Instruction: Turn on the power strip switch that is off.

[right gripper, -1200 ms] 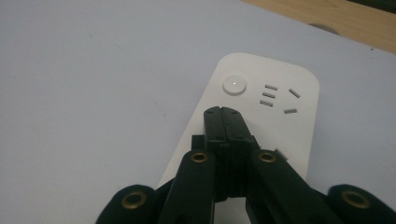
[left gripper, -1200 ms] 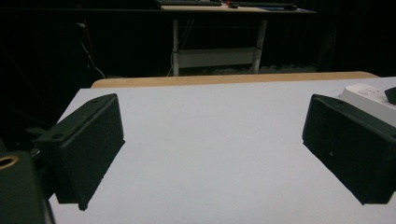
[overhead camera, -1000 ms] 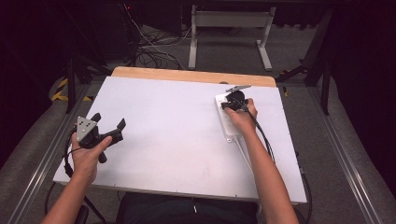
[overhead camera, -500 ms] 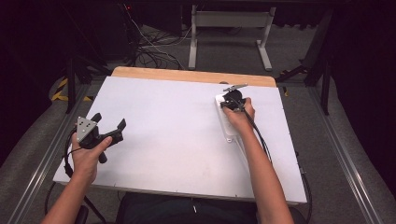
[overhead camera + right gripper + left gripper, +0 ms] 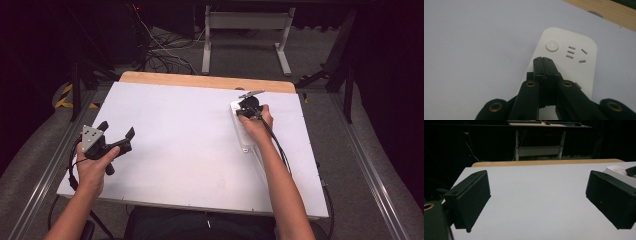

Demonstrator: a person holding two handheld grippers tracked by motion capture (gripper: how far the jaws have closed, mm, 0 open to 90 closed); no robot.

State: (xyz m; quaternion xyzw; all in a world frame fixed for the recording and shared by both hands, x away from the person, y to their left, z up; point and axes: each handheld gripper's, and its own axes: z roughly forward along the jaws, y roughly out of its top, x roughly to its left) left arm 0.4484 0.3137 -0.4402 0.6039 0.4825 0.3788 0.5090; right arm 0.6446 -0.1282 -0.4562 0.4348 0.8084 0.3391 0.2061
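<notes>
The flat white table (image 5: 190, 140) has a light brown wooden edge (image 5: 205, 80). The white plastic power strip (image 5: 564, 60) has small grey slots. Both grippers' jaws are black.

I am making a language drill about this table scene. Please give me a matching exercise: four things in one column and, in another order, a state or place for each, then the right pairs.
Things:
1. left gripper
2. right gripper
3. power strip
4. round button

States or places:
A. lies flat on the white table
B. jaws wide apart, nothing between them
C. jaws closed together, over the power strip
D. at the end of the power strip, beside the socket slots

Pairs: 1-B, 2-C, 3-A, 4-D
</notes>
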